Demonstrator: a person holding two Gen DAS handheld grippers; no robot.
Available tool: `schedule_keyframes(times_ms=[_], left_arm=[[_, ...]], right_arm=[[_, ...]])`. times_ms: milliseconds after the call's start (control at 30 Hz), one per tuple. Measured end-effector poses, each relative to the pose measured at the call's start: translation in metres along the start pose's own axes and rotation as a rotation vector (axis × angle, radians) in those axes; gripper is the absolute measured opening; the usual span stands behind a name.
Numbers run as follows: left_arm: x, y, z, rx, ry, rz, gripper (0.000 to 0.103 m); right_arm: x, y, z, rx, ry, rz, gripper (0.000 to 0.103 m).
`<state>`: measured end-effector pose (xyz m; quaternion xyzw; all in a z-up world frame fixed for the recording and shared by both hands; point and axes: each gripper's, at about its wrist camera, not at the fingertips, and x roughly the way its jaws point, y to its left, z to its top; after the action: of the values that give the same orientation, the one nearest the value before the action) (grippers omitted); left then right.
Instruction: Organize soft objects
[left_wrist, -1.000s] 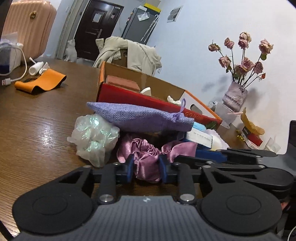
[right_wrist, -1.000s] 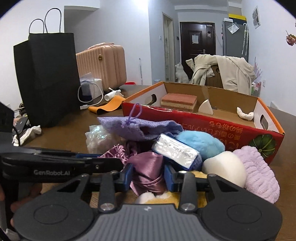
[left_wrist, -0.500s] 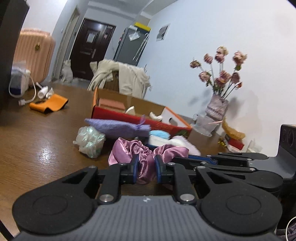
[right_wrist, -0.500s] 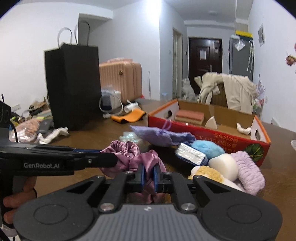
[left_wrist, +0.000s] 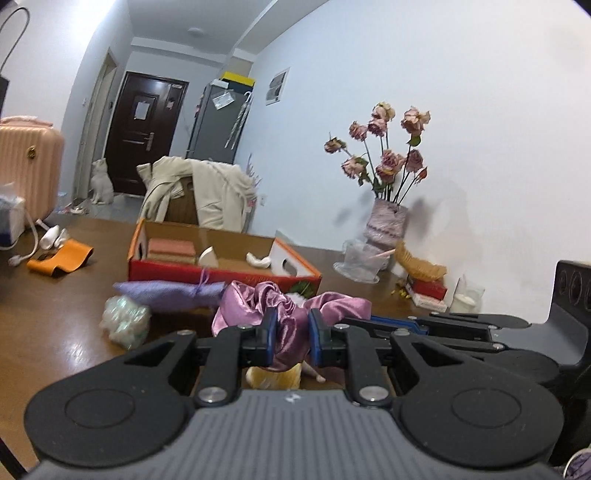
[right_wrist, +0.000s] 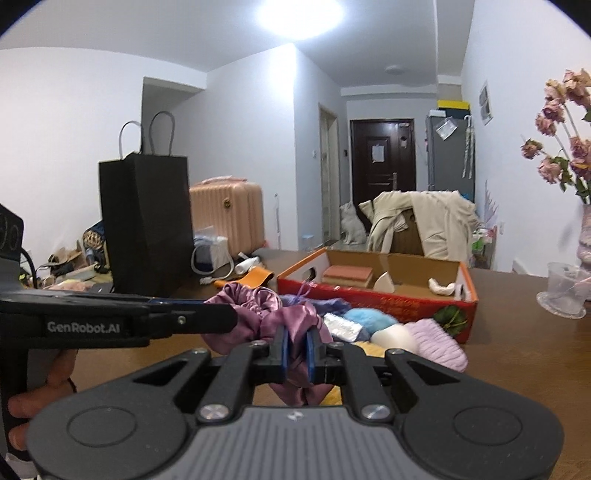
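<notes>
Both tongs, left (left_wrist: 289, 332) and right (right_wrist: 296, 349), clamp one pink satin scrunchie (left_wrist: 284, 306) above the surface (left_wrist: 55, 325); only the right view shows the black bag (right_wrist: 146, 221).

Black left gripper (left_wrist: 289, 336) with 2 blue-padded fingers, silver screws, grey ribbed body, white "GenRobot.AI" lettering.

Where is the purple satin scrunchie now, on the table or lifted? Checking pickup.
Lifted: both hand-held grippers pinch the scrunchie, which hangs above the table.

right gripper (right_wrist: 295, 349) clamped on scrunchie (right_wrist: 273, 317) | left gripper (right_wrist: 207, 317) grips it too | box (right_wrist: 373, 297) behind
</notes>
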<state>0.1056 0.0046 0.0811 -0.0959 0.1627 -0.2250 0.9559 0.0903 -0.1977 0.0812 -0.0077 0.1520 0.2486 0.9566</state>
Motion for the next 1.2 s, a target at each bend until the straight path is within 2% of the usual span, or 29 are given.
schedule_keyframes(times_ms=[167, 267, 400, 500, 600, 800, 900, 1033, 1067, 1100, 1167, 1200], left_arm=[[0.037, 0.008, 0.028, -0.001, 0.012, -0.047, 0.018], [0.073, 0.02, 0.054, -0.004, 0.025, -0.073, 0.018], [0.133, 0.047, 0.09, -0.002, 0.053, -0.059, 0.018], [0.182, 0.073, 0.112, -0.057, 0.102, -0.031, 0.018], [0.236, 0.092, 0.129, -0.094, 0.153, -0.011, 0.018], [0.343, 0.117, 0.144, -0.104, 0.27, 0.028, 0.018], [0.393, 0.133, 0.139, -0.17, 0.346, 0.046, 0.019], [0.424, 0.144, 0.13, -0.173, 0.408, 0.092, 0.03], [0.424, 0.147, 0.13, -0.18, 0.408, 0.092, 0.034], [0.422, 0.149, 0.13, -0.183, 0.403, 0.09, 0.037], [0.414, 0.149, 0.134, -0.165, 0.391, 0.086, 0.038], [0.409, 0.148, 0.137, -0.157, 0.382, 0.09, 0.038]], right_arm=[[0.016, -0.024, 0.022, -0.009, -0.013, -0.027, 0.009], [0.043, -0.046, 0.045, -0.026, -0.01, -0.039, 0.009], [0.105, -0.084, 0.079, -0.007, 0.021, -0.013, 0.009], [0.161, -0.109, 0.095, 0.016, 0.064, -0.001, 0.009], [0.214, -0.135, 0.103, 0.031, 0.104, -0.026, 0.009], [0.302, -0.194, 0.108, 0.114, 0.21, -0.089, 0.009], [0.343, -0.214, 0.106, 0.121, 0.282, -0.145, 0.009], [0.38, -0.23, 0.094, 0.125, 0.37, -0.196, 0.011], [0.384, -0.233, 0.091, 0.129, 0.388, -0.199, 0.012], [0.388, -0.235, 0.087, 0.128, 0.401, -0.206, 0.016], [0.388, -0.236, 0.085, 0.122, 0.419, -0.214, 0.019], [0.386, -0.235, 0.086, 0.12, 0.42, -0.208, 0.023]])
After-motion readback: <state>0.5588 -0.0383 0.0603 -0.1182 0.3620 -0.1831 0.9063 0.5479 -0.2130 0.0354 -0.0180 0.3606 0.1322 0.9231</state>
